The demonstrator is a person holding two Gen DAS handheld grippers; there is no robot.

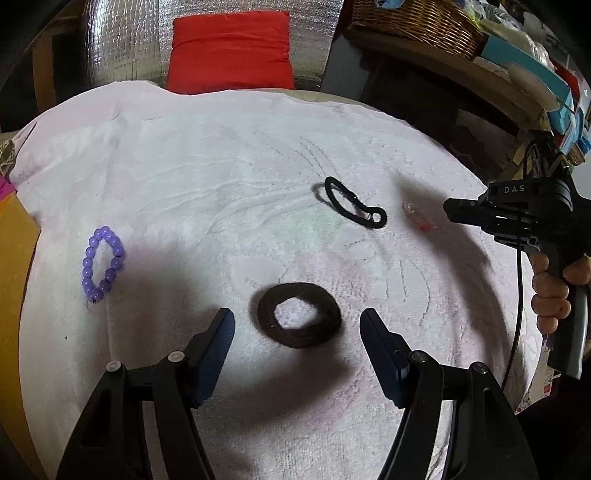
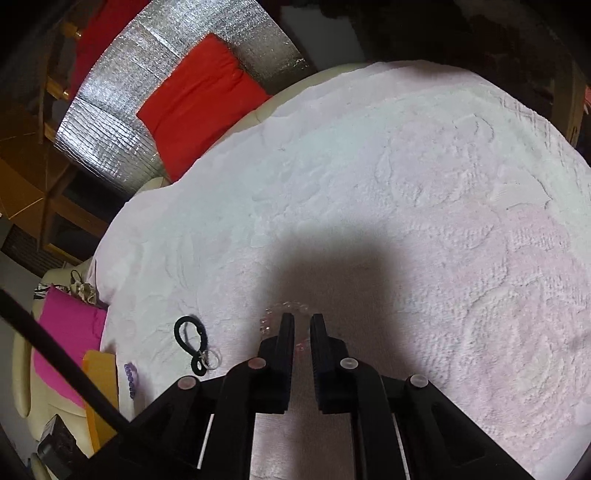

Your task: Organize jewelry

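On the white towel [image 1: 221, 166], a thick dark brown hair tie [image 1: 299, 320] lies just ahead of my open, empty left gripper [image 1: 297, 323], between its fingertips. A purple bead bracelet [image 1: 102, 264] lies to the left, a thin black hair band [image 1: 356, 206] farther back, and a clear pink bead bracelet [image 1: 419, 216] at the right. In the right wrist view, my right gripper [image 2: 302, 325] has its jaws nearly closed around the clear bead bracelet [image 2: 286, 307], which lies on the towel [image 2: 406, 184]. The black band [image 2: 192, 341] and purple beads [image 2: 130, 376] lie to the left.
A red cushion [image 1: 229, 51] against silver foil [image 1: 122, 48] stands beyond the towel. A wicker basket [image 1: 417, 22] and boxes are on shelves at the back right. An orange board [image 1: 14, 236] and pink cloth [image 2: 66, 325] sit at the towel's left edge.
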